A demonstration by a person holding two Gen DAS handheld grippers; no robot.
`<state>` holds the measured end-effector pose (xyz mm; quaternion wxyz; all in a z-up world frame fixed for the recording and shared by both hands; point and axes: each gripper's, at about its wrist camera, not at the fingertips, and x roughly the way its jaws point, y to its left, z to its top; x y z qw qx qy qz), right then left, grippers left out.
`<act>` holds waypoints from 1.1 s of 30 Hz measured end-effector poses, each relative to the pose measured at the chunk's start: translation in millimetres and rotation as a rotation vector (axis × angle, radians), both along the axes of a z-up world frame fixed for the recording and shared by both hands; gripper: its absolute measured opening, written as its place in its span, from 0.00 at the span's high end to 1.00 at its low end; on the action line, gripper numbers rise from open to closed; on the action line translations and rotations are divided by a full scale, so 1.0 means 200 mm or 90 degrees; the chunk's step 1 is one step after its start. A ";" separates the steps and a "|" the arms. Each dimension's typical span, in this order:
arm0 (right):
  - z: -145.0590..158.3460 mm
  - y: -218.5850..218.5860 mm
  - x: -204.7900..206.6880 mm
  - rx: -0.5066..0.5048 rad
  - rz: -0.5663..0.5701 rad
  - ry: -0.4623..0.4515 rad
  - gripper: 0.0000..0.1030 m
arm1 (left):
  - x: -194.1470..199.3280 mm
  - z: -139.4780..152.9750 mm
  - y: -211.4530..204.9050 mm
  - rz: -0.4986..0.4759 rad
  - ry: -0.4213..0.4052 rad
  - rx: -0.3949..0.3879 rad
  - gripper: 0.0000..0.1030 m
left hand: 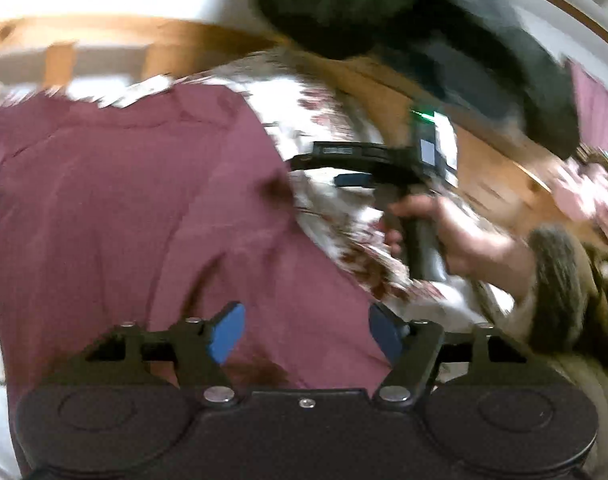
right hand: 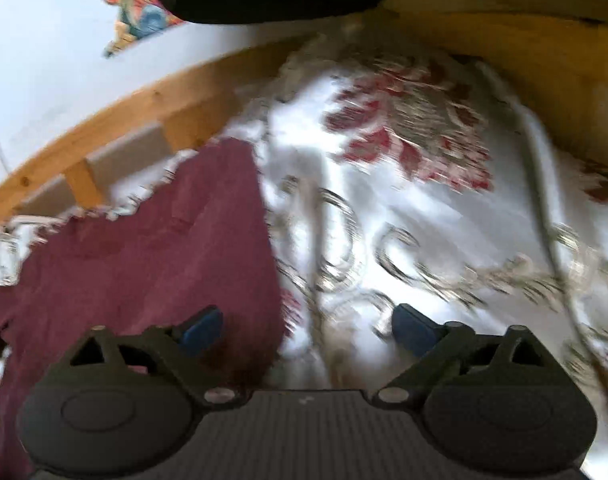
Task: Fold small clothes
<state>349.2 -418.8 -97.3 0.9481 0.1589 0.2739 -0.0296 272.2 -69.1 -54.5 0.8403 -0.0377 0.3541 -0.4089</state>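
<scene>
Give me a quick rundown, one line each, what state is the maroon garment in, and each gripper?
maroon garment: lying spread on the floral bedcover, some creases, held by neither gripper.
left gripper: open, over the garment, nothing pinched.
right gripper: open wide, straddling the garment's right edge, one finger over the cloth, the other over the bedcover.

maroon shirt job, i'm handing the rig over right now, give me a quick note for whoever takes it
Left gripper: open, over the maroon shirt, nothing between its fingers.
Right gripper: open, empty, straddling the shirt's right edge above the floral bedspread.
Shirt: lies spread on the bedspread near the wooden bed frame, with some creases; both views are blurred, so how many folds are in is unclear.
Done: shirt laid out, neither gripper holding it.
Left: probably grasp an edge and fold it over, then flatten.
</scene>
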 end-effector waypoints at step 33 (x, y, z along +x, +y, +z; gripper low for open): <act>0.04 0.44 -0.15 -0.129 0.285 0.094 0.13 | 0.04 -0.15 -0.11 -0.160 0.122 0.109 0.26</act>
